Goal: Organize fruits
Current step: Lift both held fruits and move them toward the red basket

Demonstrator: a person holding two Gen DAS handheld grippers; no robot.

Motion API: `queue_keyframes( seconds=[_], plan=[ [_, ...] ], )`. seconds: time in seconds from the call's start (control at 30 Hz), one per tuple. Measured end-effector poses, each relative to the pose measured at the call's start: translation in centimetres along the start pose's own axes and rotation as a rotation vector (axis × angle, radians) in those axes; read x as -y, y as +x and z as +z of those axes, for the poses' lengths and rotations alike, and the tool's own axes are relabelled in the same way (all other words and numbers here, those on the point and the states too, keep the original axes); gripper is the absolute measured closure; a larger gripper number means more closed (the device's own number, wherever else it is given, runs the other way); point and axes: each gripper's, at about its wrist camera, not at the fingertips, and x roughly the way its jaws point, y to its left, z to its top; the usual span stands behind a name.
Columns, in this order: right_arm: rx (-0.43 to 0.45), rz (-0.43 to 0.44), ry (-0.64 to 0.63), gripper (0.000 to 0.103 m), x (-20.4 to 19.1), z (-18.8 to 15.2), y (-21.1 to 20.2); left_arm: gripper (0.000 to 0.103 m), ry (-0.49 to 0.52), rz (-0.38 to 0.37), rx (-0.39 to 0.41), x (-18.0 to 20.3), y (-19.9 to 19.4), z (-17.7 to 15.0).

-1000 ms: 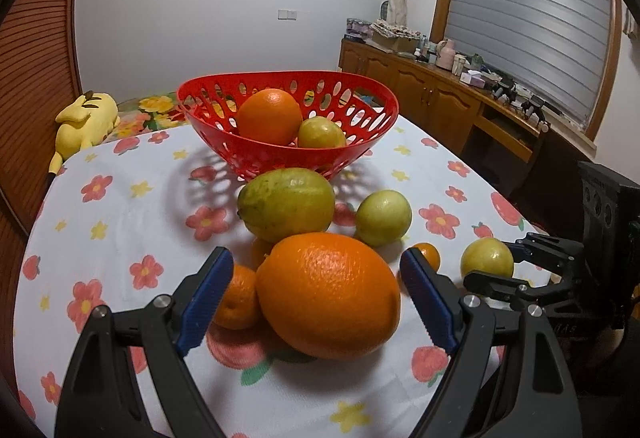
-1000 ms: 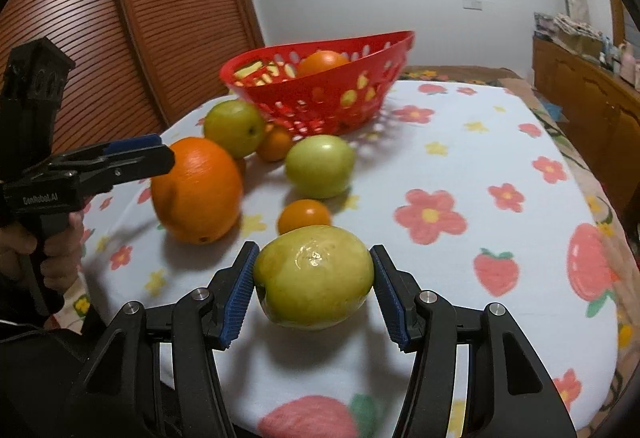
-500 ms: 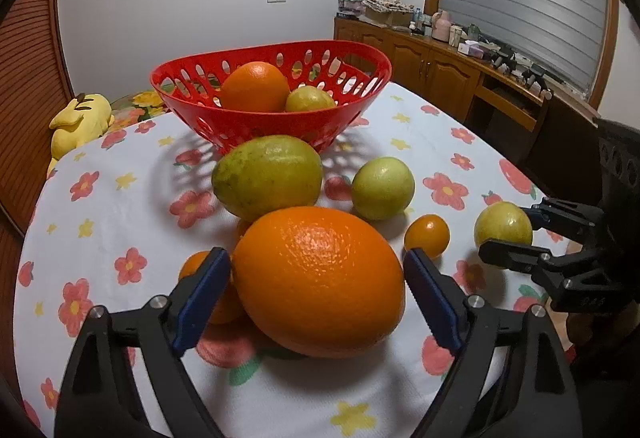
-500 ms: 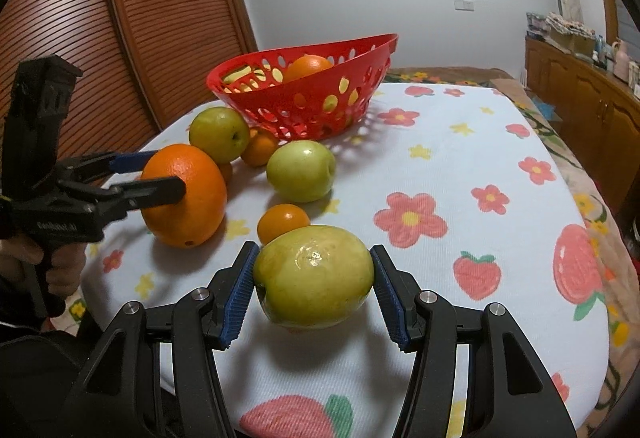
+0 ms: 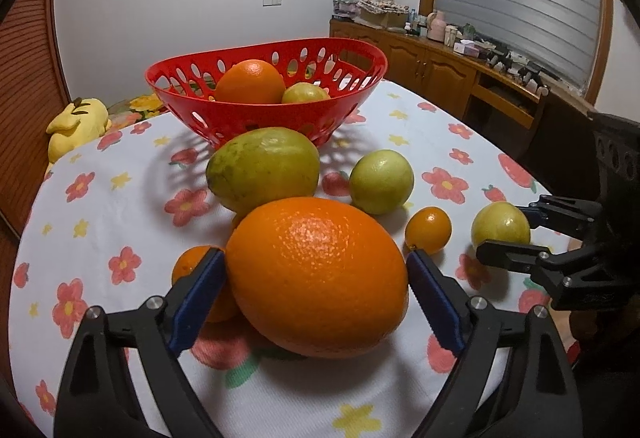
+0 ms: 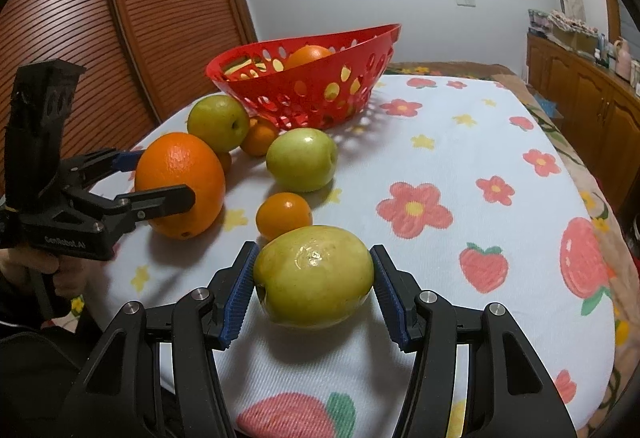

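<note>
My left gripper [image 5: 316, 278] is shut on a big orange [image 5: 318, 276] low over the tablecloth; it also shows in the right wrist view [image 6: 180, 184]. My right gripper [image 6: 312, 284] is shut on a yellow-green fruit [image 6: 314, 282], seen in the left wrist view [image 5: 500, 228] too. A red perforated basket [image 5: 264, 118] at the back holds an orange [image 5: 250, 82] and a small green fruit [image 5: 304, 94]. Loose on the cloth lie a large green mango-like fruit [image 5: 264, 168], a green apple [image 5: 382, 182], a small tangerine [image 5: 428, 230] and another [image 5: 192, 270] behind my left finger.
The round table has a white flower-print cloth [image 5: 120, 218]. A yellow plush toy [image 5: 76, 126] lies at its far left edge. A wooden sideboard [image 5: 440, 66] with clutter stands at the right, a slatted wooden door [image 6: 140, 18] at the left.
My left gripper's jaws have closed in onto the big orange. The right gripper still holds its fruit in much the same place.
</note>
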Motion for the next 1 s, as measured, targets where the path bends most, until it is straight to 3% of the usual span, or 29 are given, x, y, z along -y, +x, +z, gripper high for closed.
queue_keyframes(
  seconds=[1.0],
  plan=[
    [0.001,-0.008,-0.018,0.046,-0.4,0.5,0.4,0.016,-0.087,-0.023,0.068,-1.6,-3.5,-1.4]
  ],
)
